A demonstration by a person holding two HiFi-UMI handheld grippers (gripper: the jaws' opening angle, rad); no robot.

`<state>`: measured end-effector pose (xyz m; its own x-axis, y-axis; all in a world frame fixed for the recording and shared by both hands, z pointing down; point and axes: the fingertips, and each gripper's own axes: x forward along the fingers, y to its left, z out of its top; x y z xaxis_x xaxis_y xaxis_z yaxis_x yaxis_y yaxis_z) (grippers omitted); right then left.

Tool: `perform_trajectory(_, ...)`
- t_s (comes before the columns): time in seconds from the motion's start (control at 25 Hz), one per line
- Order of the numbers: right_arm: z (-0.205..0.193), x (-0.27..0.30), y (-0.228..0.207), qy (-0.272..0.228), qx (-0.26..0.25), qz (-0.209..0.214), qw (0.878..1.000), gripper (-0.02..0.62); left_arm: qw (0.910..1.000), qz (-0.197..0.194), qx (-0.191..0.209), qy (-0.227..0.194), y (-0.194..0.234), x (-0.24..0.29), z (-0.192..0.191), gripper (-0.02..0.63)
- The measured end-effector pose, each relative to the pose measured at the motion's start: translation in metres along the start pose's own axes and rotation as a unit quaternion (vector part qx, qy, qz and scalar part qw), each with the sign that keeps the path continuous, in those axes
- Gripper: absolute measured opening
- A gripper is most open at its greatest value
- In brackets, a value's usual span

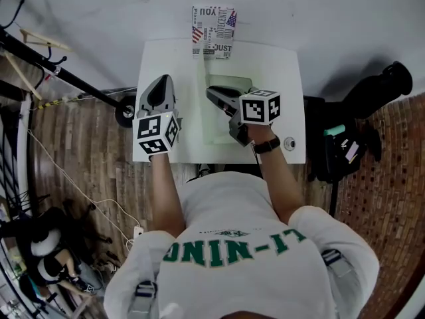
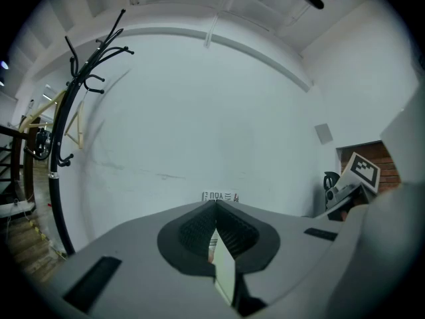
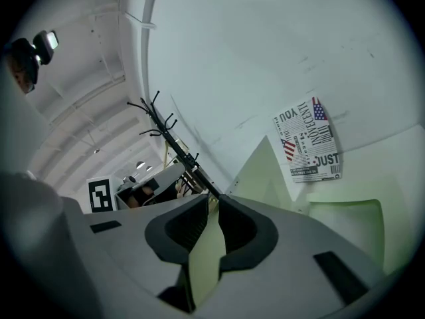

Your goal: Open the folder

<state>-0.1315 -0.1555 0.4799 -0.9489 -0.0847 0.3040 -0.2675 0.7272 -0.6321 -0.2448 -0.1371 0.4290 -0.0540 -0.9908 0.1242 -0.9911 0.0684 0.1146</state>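
Nearest, the person's white T-shirt [image 1: 239, 244] fills the bottom of the head view. Both bare forearms reach out over a white table [image 1: 285, 65], with a black watch [image 1: 267, 145] on the right wrist. The left gripper [image 1: 161, 80] hangs over the table's left part. Its jaws are closed tip to tip, and a thin pale sheet edge is pinched between the pads just behind the tips. This looks like a leaf of the pale green translucent folder [image 1: 216, 130], though the head view does not show that leaf clearly. The right gripper [image 1: 211, 92] points leftward across the middle of the table. Its jaws stand only a narrow slit apart, clamped on the folder's cover, which runs out past them and rises to a lifted peak. The rest of the folder lies flat on the table under and beside that gripper. Beyond, at the table's far edge, a printed sheet with flags [image 1: 214, 32] stands against the white wall. A black coat rack [image 1: 60, 72] stands to the left.
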Motion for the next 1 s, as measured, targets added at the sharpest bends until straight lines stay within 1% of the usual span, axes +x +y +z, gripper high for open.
perform_trajectory(0.24, -0.010, 0.046, 0.026, 0.033, -0.009, 0.042, 0.999, 0.069, 0.9991, 0.043, -0.008, 0.001, 0.049, -0.023, 0.002, 0.014)
perform_trajectory(0.44, -0.026, 0.090, 0.045, 0.064, -0.028, 0.064, 0.996, 0.071, 0.9974, 0.072, -0.010, 0.003, 0.085, -0.042, -0.003, 0.014)
perform_trajectory(0.56, -0.034, 0.117, 0.053, 0.077, -0.036, 0.072, 0.994, 0.071, 0.9956, 0.093, -0.015, 0.006, 0.107, -0.053, -0.010, 0.014)
perform_trajectory(0.68, -0.048, 0.147, 0.056, 0.104, -0.044, 0.080, 0.990, 0.071, 0.9931, 0.114, -0.025, 0.012, 0.128, -0.064, -0.020, 0.014)
perform_trajectory(0.8, -0.068, 0.179, 0.053, 0.130, -0.042, 0.079, 0.987, 0.028, 0.9899, 0.134, -0.040, 0.021, 0.150, -0.074, -0.033, 0.014)
perform_trajectory(0.88, -0.085, 0.201, 0.049, 0.151, -0.036, 0.081, 0.985, 0.021, 0.9873, 0.148, -0.050, 0.027, 0.166, -0.080, -0.042, 0.014)
perform_trajectory(1.0, -0.107, 0.229, 0.040, 0.178, -0.033, 0.072, 0.981, 0.018, 0.9836, 0.165, -0.062, 0.039, 0.185, -0.086, -0.059, 0.014)
